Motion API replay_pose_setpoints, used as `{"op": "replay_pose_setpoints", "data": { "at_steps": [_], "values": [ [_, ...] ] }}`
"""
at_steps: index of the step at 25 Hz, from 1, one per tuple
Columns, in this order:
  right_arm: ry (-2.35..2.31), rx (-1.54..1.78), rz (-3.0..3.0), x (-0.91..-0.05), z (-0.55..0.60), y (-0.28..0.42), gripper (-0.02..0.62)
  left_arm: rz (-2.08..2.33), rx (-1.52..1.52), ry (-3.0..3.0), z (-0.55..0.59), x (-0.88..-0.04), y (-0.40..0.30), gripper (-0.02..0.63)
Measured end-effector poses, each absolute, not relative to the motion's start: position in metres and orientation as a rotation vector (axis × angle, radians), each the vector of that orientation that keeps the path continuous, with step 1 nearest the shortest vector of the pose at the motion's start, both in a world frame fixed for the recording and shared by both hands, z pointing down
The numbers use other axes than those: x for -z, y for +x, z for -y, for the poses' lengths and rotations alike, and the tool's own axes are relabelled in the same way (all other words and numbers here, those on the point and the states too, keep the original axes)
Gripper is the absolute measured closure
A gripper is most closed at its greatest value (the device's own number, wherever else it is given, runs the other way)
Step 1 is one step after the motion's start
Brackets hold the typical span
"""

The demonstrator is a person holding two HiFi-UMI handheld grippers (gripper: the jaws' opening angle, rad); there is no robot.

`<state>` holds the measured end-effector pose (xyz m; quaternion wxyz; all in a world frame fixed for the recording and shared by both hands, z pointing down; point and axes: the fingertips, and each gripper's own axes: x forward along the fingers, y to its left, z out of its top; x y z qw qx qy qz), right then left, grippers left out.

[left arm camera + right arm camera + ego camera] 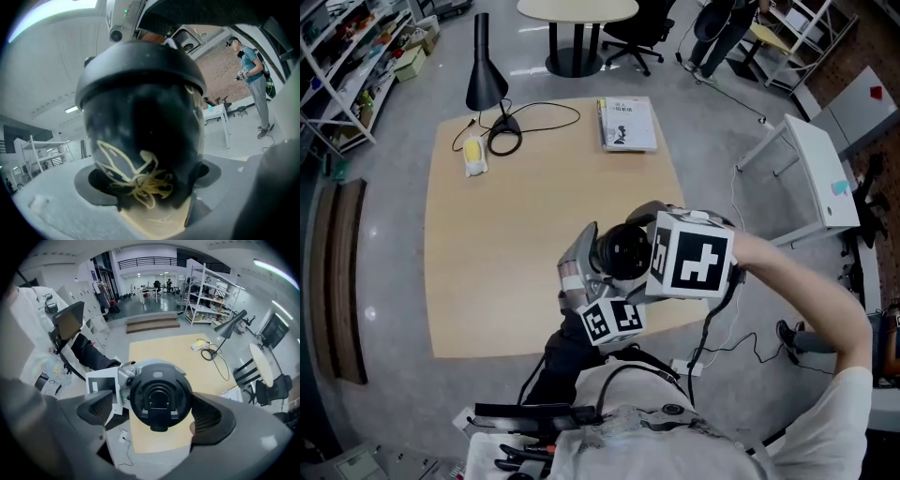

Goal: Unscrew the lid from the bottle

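Two tools meet over the near right edge of the tabletop, with the bottle lifted clear of the wood between them. Our left tool is clamped on the dark body of the bottle, which fills the left gripper view with pale yellow line markings on its side and its lid on top. Our right tool faces the lid end-on. Its jaws are spread wide with the lid between them, and a gap shows at the left pad, so it has no grip. On the far side of the tabletop stand a black lamp with its coiled cable, a small yellow object to the left of the cable, and a book to the right.
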<state>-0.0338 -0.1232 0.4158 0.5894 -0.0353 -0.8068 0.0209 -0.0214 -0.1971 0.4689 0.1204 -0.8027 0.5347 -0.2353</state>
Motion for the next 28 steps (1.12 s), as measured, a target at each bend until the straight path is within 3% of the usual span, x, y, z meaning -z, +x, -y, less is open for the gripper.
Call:
{"op": "replay_pose_setpoints", "data": {
  "at_steps": [3, 13, 19, 28],
  "values": [
    [-0.039, 0.008, 1.88, -0.419, 0.129, -0.039, 0.124, -1.563, 0.679, -2.353, 0.193, -0.462, -0.019, 0.176],
    [-0.123, 0.063, 1.816, -0.419, 0.113, -0.04, 0.129, -1.387, 0.677, -2.429, 0.173, -0.46, -0.013, 0.164],
    [-0.633, 0.806, 1.526, -0.421, 0.09, -0.021, 0.127, -0.976, 0.487, -2.71, 0.14, -0.454, 0.017, 0.169],
    [-1.034, 1.259, 1.214, -0.399, 0.032, -0.014, 0.127, -0.172, 0.387, -2.948, 0.056, -0.442, 0.041, 0.169]
  ]
}}
